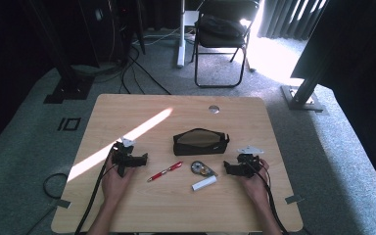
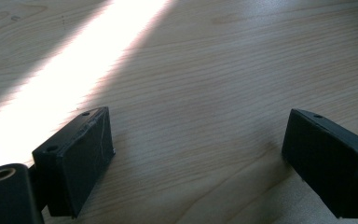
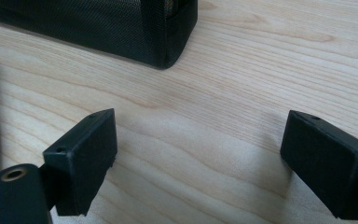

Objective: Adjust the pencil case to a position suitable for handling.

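High view: both hands [image 1: 115,181] low, apparently resting.

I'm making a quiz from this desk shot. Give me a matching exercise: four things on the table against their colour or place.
Things:
1. pen
2. pouch
3. tape roller
4. white stick

Descriptions:
A. black, open, behind the other items
B. red, lying slantwise left of the round item
C. nearest the table's front edge
D. round and grey, between pouch and white stick

Pairs: 1-B, 2-A, 3-D, 4-C
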The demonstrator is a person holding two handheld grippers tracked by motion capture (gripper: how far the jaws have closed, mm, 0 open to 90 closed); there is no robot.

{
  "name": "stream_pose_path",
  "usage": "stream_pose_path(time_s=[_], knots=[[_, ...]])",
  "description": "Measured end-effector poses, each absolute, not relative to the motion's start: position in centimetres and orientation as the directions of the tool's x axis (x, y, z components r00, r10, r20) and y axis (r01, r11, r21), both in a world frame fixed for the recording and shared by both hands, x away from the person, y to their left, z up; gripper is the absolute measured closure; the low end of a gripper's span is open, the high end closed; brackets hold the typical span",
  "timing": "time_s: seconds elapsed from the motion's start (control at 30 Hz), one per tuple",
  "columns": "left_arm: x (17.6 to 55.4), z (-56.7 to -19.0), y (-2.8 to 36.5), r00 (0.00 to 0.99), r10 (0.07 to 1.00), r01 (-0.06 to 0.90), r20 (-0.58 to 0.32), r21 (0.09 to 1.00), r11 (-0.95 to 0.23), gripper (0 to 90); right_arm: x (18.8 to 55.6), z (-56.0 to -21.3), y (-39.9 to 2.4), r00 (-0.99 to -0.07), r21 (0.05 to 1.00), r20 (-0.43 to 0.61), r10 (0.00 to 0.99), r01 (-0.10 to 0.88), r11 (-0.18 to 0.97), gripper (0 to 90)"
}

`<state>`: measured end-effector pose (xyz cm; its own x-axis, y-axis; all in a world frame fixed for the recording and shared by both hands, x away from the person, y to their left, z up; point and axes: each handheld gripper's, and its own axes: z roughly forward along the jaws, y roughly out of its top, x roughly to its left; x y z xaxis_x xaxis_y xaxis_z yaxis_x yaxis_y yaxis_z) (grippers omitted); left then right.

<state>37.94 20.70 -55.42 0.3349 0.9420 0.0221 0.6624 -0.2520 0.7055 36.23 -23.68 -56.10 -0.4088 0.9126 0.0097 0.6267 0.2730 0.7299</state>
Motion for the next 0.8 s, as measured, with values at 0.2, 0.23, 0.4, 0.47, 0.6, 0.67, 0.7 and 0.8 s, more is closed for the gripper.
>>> stream_pose_path(time_s=[0.2,0.23,0.4,0.47,0.6,0.67,0.7,0.8], knots=[[37.9,-55.4,20.7,0.335,0.942,0.662,0.022,0.705,-0.252,8.9,36.2,-56.1,-23.7,-0.413,0.730,0.010,0.911,0.625,0.276,10.7],[37.9,-55.4,20.7,0.334,0.942,0.662,0.022,0.706,-0.252,8.9,36.2,-56.1,-23.7,-0.412,0.730,0.011,0.911,0.626,0.274,10.9],[37.9,-55.4,20.7,0.335,0.942,0.662,0.022,0.705,-0.252,8.9,36.2,-55.8,-23.8,-0.380,0.722,0.017,0.925,0.644,0.251,14.4],[37.9,-55.4,20.7,0.335,0.942,0.662,0.022,0.706,-0.252,8.9,36.1,-55.6,-23.8,-0.385,0.730,0.015,0.923,0.634,0.253,14.4],[37.9,-55.4,20.7,0.335,0.942,0.662,0.022,0.705,-0.252,8.9,35.4,-53.9,-23.6,-0.394,0.761,-0.017,0.919,0.592,0.268,18.2],[37.9,-55.4,20.7,0.335,0.942,0.663,0.022,0.705,-0.252,8.9,35.2,-53.4,-23.6,-0.399,0.767,-0.009,0.917,0.586,0.262,20.2],[38.0,-55.4,20.7,0.335,0.942,0.663,0.022,0.705,-0.252,8.9,35.0,-53.1,-23.6,-0.402,0.775,-0.013,0.916,0.574,0.263,21.0],[37.9,-55.4,20.7,0.335,0.942,0.663,0.022,0.705,-0.252,8.8,34.7,-52.1,-23.7,-0.404,0.790,-0.024,0.914,0.552,0.265,22.8]])
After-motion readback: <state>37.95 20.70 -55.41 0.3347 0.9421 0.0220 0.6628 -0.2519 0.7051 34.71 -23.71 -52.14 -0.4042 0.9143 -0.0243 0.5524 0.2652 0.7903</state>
